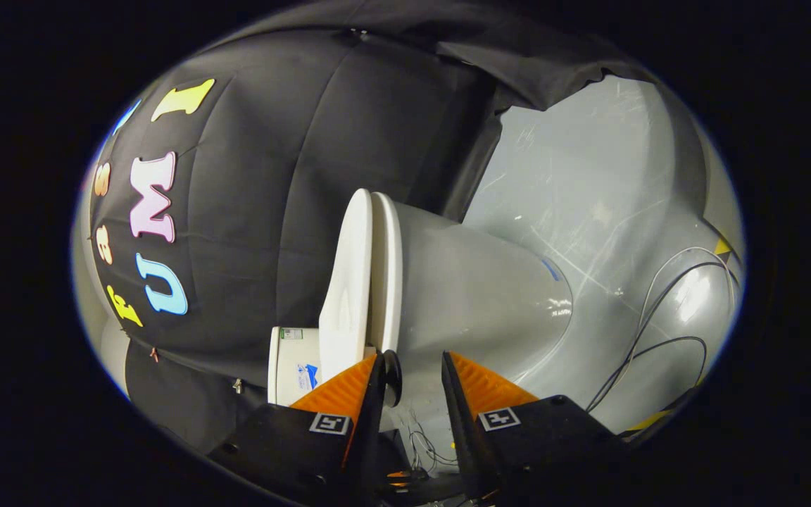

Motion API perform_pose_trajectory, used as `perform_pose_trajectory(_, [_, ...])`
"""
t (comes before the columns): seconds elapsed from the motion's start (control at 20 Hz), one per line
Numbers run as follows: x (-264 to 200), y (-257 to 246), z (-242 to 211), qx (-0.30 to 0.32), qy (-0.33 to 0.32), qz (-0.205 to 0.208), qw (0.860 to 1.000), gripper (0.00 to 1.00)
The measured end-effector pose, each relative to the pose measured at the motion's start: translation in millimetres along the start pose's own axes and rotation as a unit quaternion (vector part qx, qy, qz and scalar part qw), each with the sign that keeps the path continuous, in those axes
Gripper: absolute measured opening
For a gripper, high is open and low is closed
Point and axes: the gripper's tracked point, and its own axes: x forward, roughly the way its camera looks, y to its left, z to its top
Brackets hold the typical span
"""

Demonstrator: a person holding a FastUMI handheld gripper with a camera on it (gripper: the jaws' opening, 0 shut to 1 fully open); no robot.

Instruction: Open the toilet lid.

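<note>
My gripper (411, 373) stands open, a clear gap between the fingers, nothing held. Just ahead of them sits the white toilet (476, 296), seen turned sideways; its lid (346, 282) lies shut flat against the seat (386, 274), a thin seam between. The tank (291, 366) beside carries small stickers, too small to read. Beyond, grey floor (588, 183) lies open, cables (652, 331) trailing across it.

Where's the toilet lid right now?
In the gripper view the lid lies shut on the seat, just ahead of the open fingers, with the bowl on its far side and the tank beside it.
</note>
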Motion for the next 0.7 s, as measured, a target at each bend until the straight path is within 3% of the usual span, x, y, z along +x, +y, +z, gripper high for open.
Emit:
perform_pose_trajectory(0.05, [1, 3, 0, 0.012, 0.005, 0.014, 1.000, 0.52])
perform_pose_trajectory(0.15, [3, 3, 0, 0.026, 0.004, 0.019, 0.999, 0.41])
perform_pose_trajectory(0.4, [2, 9, -6, 0.020, 0.028, 0.046, 0.998, 0.42])
perform_pose_trajectory(0.5, [9, 13, -4, 0.025, 0.025, 0.051, 0.998, 0.17])
perform_pose_trajectory(0.7, [13, 15, -9, 0.039, 0.024, 0.070, 0.996, 0.17])
